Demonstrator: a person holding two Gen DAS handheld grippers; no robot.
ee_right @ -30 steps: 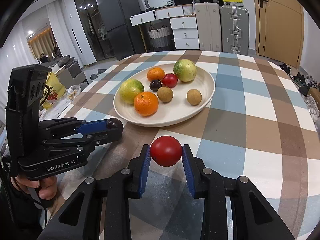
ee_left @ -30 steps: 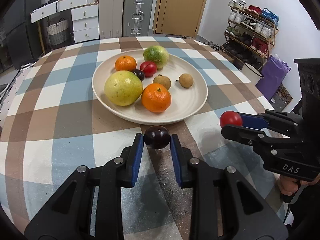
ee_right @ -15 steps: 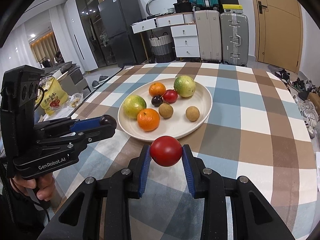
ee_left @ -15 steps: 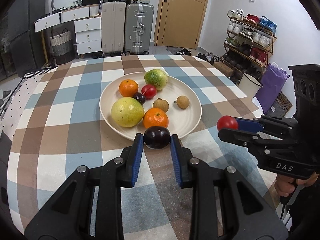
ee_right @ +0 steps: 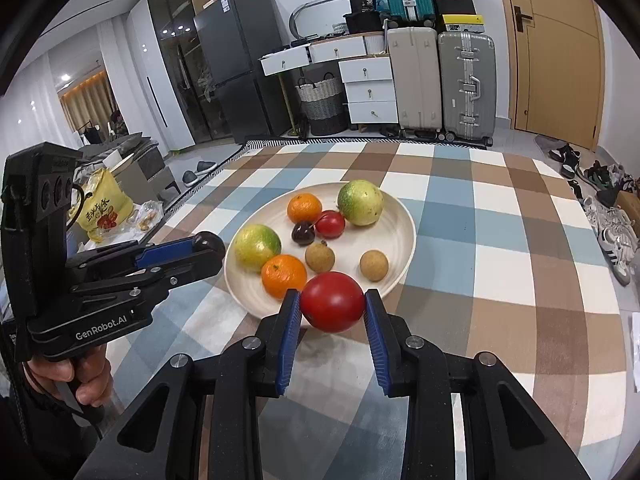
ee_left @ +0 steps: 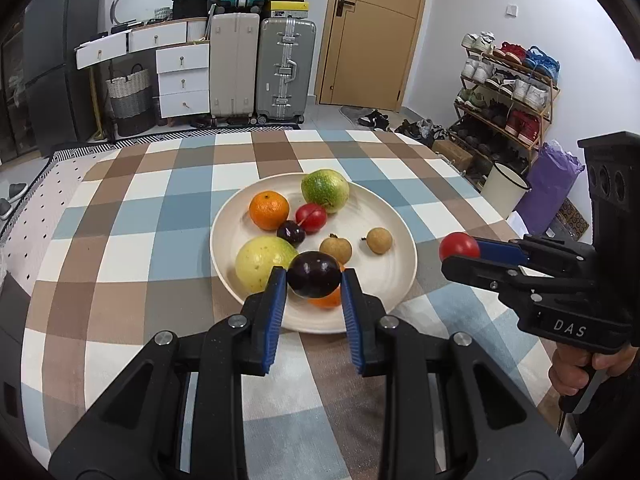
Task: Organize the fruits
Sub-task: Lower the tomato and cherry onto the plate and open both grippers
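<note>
Fruit in both grippers, bound for the round cream plate (ee_left: 400, 276)!
Left gripper (ee_left: 314, 280) fingers pinch a dark purple plum (ee_left: 314, 274); right gripper (ee_right: 332, 306) fingers clamp a red tomato-like fruit (ee_right: 332, 302), both lifted at the plate's 6 o'clock rim, ready to join the pile.

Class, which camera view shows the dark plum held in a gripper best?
The left wrist view: the plum sits large and central between the left gripper's blue pads. The right wrist view shows only a dark sliver of the plum at that gripper's tip.

A round cream ceramic plate (ee_left: 400, 258) is sitting on a tablecloth (ee_left: 168, 240) checked in blue, brown and white. Black grippers with blue pads (ee_left: 276, 312) are showing a dark purple round plum (ee_left: 314, 274) and a glossy red round tomato (ee_right: 332, 302).
</note>
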